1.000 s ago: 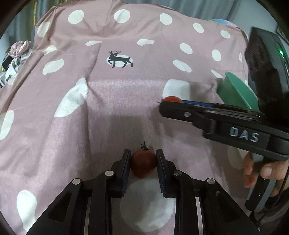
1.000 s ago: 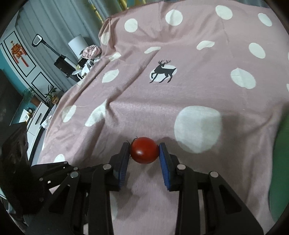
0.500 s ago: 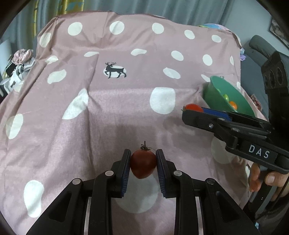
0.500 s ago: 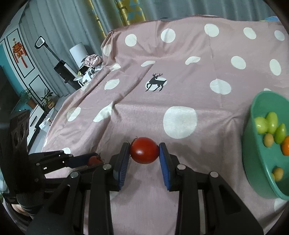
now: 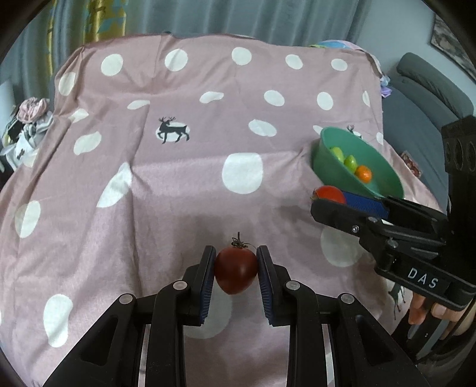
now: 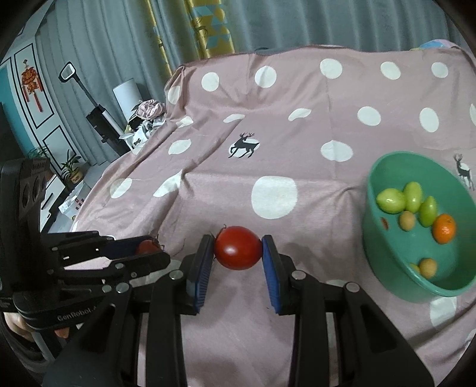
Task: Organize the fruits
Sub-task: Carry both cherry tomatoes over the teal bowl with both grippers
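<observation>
My left gripper (image 5: 236, 269) is shut on a dark red tomato (image 5: 236, 272) with a green stem and holds it above the pink dotted cloth (image 5: 178, 184). My right gripper (image 6: 238, 254) is shut on a bright red tomato (image 6: 238, 251), also lifted above the cloth. The right gripper also shows in the left wrist view (image 5: 330, 198), near the rim of a green bowl (image 5: 330, 166). The bowl (image 6: 383, 247) lies to the right and holds green, orange and small yellow fruits. The left gripper shows at the left of the right wrist view (image 6: 148, 248).
The cloth covers a table whose far edge meets grey and yellow curtains (image 6: 208, 26). A grey sofa (image 5: 428, 98) stands at the right. A pile of clothes (image 6: 148, 113), a white lamp and a vacuum stand beyond the left edge.
Both grippers have risen and pulled back with their tomatoes, so more of the table shows. The green bowl has come fully into both views.
</observation>
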The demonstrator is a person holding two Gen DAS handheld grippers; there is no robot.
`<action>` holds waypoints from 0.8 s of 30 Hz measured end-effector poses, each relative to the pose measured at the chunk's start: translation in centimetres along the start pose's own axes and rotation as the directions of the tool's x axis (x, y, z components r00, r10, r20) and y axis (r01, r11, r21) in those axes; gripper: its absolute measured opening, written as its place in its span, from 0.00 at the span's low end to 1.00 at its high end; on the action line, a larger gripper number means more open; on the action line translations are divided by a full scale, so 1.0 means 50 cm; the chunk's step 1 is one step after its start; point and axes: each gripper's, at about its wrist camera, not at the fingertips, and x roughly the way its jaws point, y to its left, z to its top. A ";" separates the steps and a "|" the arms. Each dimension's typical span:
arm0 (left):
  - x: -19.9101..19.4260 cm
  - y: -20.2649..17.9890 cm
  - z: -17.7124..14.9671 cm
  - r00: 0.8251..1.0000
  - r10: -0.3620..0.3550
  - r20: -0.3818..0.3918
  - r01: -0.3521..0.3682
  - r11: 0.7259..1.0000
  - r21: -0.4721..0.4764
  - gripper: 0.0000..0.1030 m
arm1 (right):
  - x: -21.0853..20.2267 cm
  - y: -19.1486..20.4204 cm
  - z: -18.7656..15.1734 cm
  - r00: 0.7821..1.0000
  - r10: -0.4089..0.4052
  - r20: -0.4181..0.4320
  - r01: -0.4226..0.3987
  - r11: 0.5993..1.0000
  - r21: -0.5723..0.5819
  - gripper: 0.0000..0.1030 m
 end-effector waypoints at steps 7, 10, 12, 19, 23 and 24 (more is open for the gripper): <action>-0.006 -0.038 0.011 1.000 -0.004 0.014 0.003 1.000 0.031 0.28 | -0.031 -0.023 -0.012 0.999 -0.023 0.034 0.022 1.000 0.020 0.33; -0.006 -0.055 0.020 1.000 -0.008 0.023 0.007 0.999 0.044 0.28 | -0.047 -0.038 -0.014 0.998 -0.033 0.054 0.031 0.999 0.040 0.33; -0.003 -0.067 0.028 1.000 -0.014 0.028 0.012 0.999 0.052 0.28 | -0.058 -0.050 -0.015 0.997 -0.043 0.067 0.040 0.998 0.053 0.33; 0.012 -0.112 0.062 0.999 -0.039 0.036 0.035 0.995 0.094 0.28 | -0.094 -0.094 -0.020 0.991 -0.084 0.101 0.075 0.993 0.096 0.33; 0.020 -0.143 0.080 0.998 -0.055 0.039 0.050 0.991 0.124 0.28 | -0.114 -0.123 -0.024 0.987 -0.110 0.120 0.095 0.988 0.123 0.33; 0.023 -0.151 0.086 0.997 -0.059 0.040 0.054 0.990 0.130 0.28 | -0.117 -0.128 -0.024 0.986 -0.114 0.123 0.098 0.987 0.128 0.33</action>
